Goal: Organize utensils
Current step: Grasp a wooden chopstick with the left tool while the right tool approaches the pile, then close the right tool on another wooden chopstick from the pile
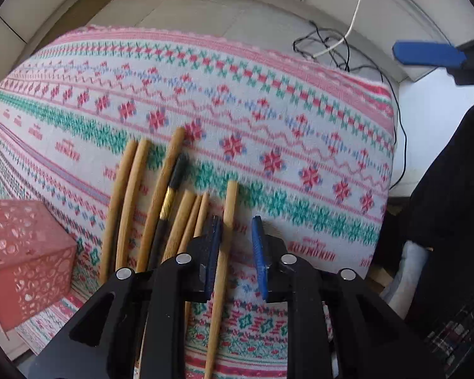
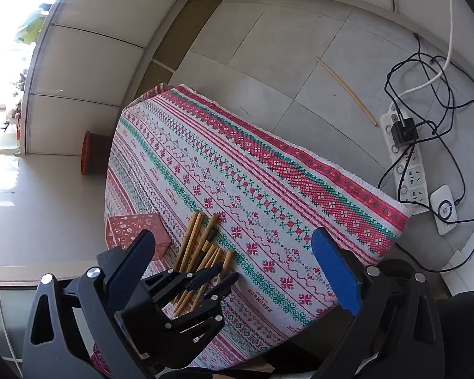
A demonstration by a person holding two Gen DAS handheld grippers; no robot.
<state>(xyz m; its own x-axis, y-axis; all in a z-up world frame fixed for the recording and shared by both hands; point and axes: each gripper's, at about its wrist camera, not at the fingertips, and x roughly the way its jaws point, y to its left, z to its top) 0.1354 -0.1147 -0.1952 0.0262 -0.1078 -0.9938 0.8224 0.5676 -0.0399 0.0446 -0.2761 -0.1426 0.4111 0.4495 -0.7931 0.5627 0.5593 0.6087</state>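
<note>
Several wooden chopsticks point(image 1: 132, 195) and one black chopstick with a gold band point(image 1: 170, 195) lie side by side on the patterned tablecloth point(image 1: 268, 101). My left gripper point(image 1: 237, 252) is low over the cloth with its jaws open around one wooden chopstick point(image 1: 226, 237), which rests against the left blue pad point(image 1: 212, 252). The pile also shows in the right wrist view point(image 2: 202, 249), with the left gripper point(image 2: 224, 276) over it. My right gripper point(image 2: 237, 268) is wide open and empty, held high above the table.
A pink perforated box point(image 1: 25, 252) stands at the left of the pile, also in the right wrist view point(image 2: 132, 230). On the floor lie a stray chopstick point(image 2: 347, 91), a power strip point(image 2: 407, 164) and black cables point(image 2: 426, 72). A red stool point(image 2: 87, 153) stands beyond the table.
</note>
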